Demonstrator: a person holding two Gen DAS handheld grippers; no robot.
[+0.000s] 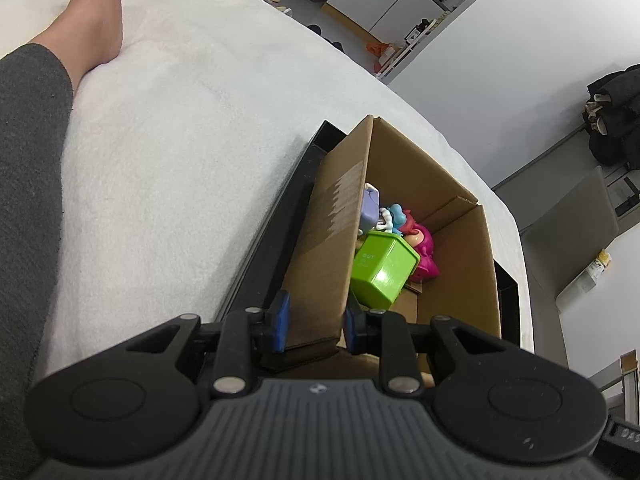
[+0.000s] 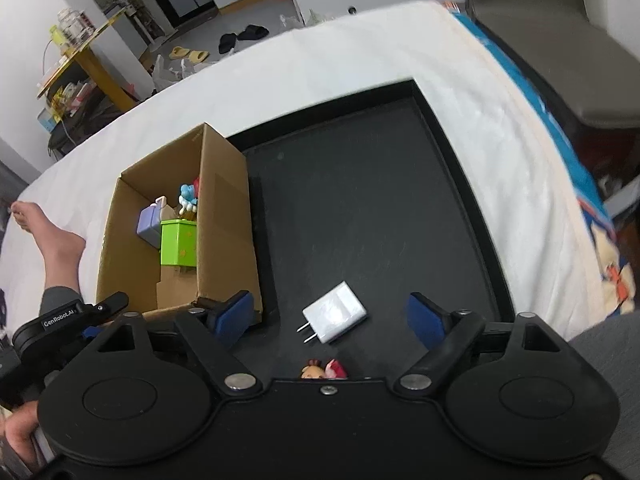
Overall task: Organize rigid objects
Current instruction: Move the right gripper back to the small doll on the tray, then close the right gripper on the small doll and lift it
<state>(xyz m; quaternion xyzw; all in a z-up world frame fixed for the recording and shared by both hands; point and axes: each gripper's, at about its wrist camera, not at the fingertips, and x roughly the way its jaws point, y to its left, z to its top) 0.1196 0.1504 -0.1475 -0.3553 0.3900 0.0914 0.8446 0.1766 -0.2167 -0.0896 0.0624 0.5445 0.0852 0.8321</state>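
My left gripper [image 1: 316, 326] is shut on the near wall of the open cardboard box [image 1: 460, 248], with the cardboard pinched between its blue pads. Inside the box lie a green toy bin [image 1: 382, 272], a pink toy [image 1: 424, 252], a blue figure [image 1: 394, 216] and a purple piece [image 1: 370, 208]. In the right wrist view the box [image 2: 224, 220] stands at the left end of a black tray [image 2: 360, 200]. My right gripper [image 2: 331, 318] is open just above the tray, and a white charger plug [image 2: 335, 317] lies flat between its pads, untouched. A small toy figure [image 2: 324, 370] peeks out by the gripper's base.
The tray rests on a bed with a white blanket [image 2: 360, 52]. A person's bare leg and foot [image 2: 52, 236] lie on the blanket left of the box. A grey chair [image 2: 560, 32] stands past the bed's right edge. Shelves and slippers are on the floor beyond.
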